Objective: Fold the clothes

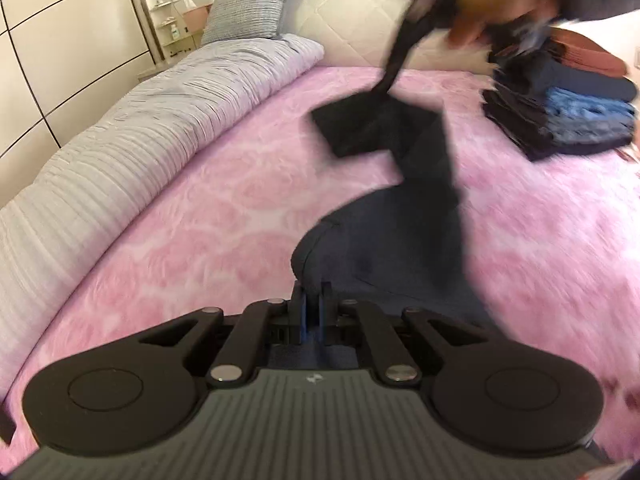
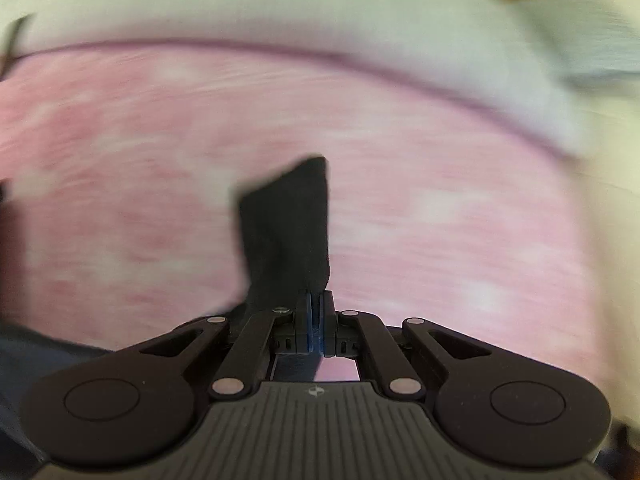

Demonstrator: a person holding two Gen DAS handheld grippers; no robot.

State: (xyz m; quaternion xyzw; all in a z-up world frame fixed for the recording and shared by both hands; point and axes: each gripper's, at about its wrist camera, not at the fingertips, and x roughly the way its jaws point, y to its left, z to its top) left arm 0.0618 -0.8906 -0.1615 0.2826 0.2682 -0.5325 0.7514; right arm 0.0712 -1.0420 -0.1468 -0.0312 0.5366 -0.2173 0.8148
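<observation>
Black jaws of the left gripper (image 1: 313,300) stand pressed together at the bottom of the left wrist view, pinching the near edge of a dark navy garment (image 1: 384,236) that trails away across a pink patterned bedspread (image 1: 200,216). Farther out, the garment narrows and rises off the bed as a twisted strip toward the upper right, where the right gripper (image 1: 404,20) and the person's hand (image 1: 500,4) appear, heavily blurred; a squarish flap of the cloth hangs just below that strip. Beside it on the right sits a stack of folded clothes (image 1: 560,116) in dark blue, lighter blue and rust tones. Along the left edge of the bed lies a rolled grey ribbed duvet (image 1: 132,136), with a grey pillow (image 1: 252,0) propped at its far end and a cream quilted pillow (image 1: 348,24) next to it. A small shelf unit (image 1: 172,20) with bottles stands against the pale panelled wall.

From the right wrist view, the right gripper (image 2: 316,300) is likewise clamped narrow, a fold of the same dark garment (image 2: 286,232) sticking up ahead of its fingertips. Everything behind is smeared: the pink bedspread (image 2: 440,200) below, a pale band of bedding (image 2: 280,8) above it.
</observation>
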